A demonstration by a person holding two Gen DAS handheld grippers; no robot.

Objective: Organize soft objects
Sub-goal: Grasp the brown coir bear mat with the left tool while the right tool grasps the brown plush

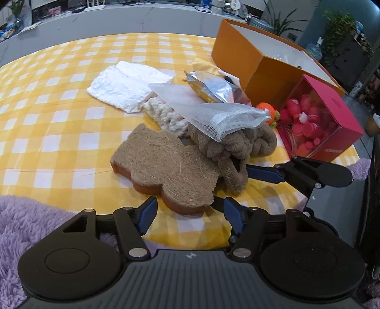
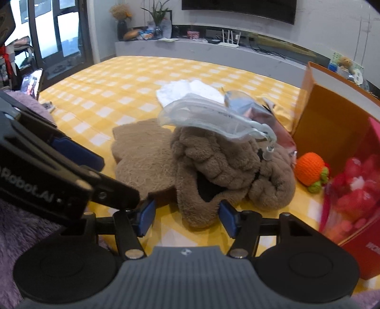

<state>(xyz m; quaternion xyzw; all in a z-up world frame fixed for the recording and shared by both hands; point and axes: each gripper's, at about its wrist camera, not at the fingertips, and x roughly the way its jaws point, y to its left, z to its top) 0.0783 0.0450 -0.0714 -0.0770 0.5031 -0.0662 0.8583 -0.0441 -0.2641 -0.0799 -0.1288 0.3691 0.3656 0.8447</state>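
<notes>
A long grey counter (image 2: 190,48) runs along the far wall; a dark screen (image 2: 238,9) hangs above it; glass doors (image 2: 57,31) stand far left; potted plants (image 1: 339,26) far right.

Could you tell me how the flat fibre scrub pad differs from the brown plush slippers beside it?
The scrub pad lies flat as one thin slab, with a coarse hairy top and an orange underside; the plush slippers are bulky, ribbed and fluffy. The pad's top is bare, while a white mesh bag lies across the slippers. Both are brownish and rest on the yellow checked cloth.
</notes>
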